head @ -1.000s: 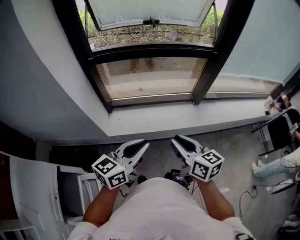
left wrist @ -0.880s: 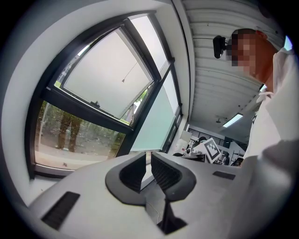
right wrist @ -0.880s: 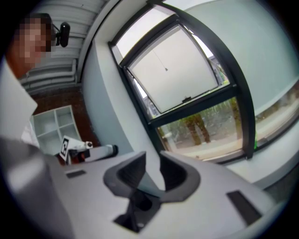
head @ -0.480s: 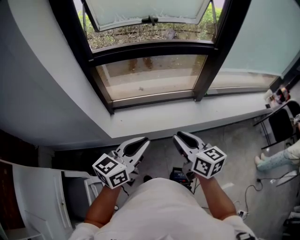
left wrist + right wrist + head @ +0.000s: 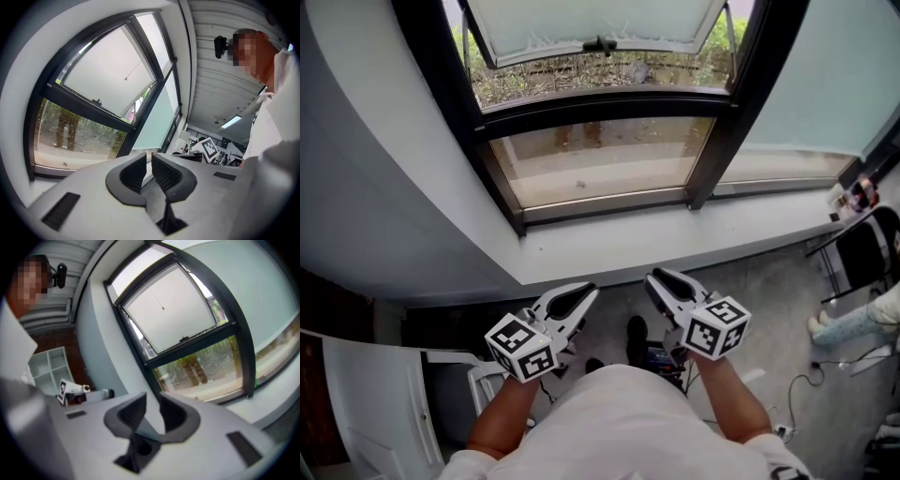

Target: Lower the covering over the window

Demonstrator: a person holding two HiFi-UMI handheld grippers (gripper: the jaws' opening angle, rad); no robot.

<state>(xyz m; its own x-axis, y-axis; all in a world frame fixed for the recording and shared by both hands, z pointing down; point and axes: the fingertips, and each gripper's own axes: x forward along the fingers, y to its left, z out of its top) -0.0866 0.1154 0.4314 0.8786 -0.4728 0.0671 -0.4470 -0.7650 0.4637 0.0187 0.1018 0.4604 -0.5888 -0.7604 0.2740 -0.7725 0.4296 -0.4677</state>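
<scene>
In the head view, the left gripper (image 5: pixel 586 292) and right gripper (image 5: pixel 653 278) are hovering below the sill (image 5: pixel 675 239), short of the window (image 5: pixel 600 159). In the left gripper view, its jaws are sitting together, empty. The cord (image 5: pixel 125 78) is hanging before the pane (image 5: pixel 105 65), and the covering is out of sight, seemingly rolled up above. In the right gripper view, the jaws are standing apart, empty. The risk is the thin cord slipping out of a loose pinch.

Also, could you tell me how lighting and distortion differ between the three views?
Head view: bright daylight through the window, dark lower-left corner, lines mildly bowed. Left gripper view: strong fisheye, black corners, sharp. Right gripper view: same fisheye, right gripper slightly blurred.
</scene>
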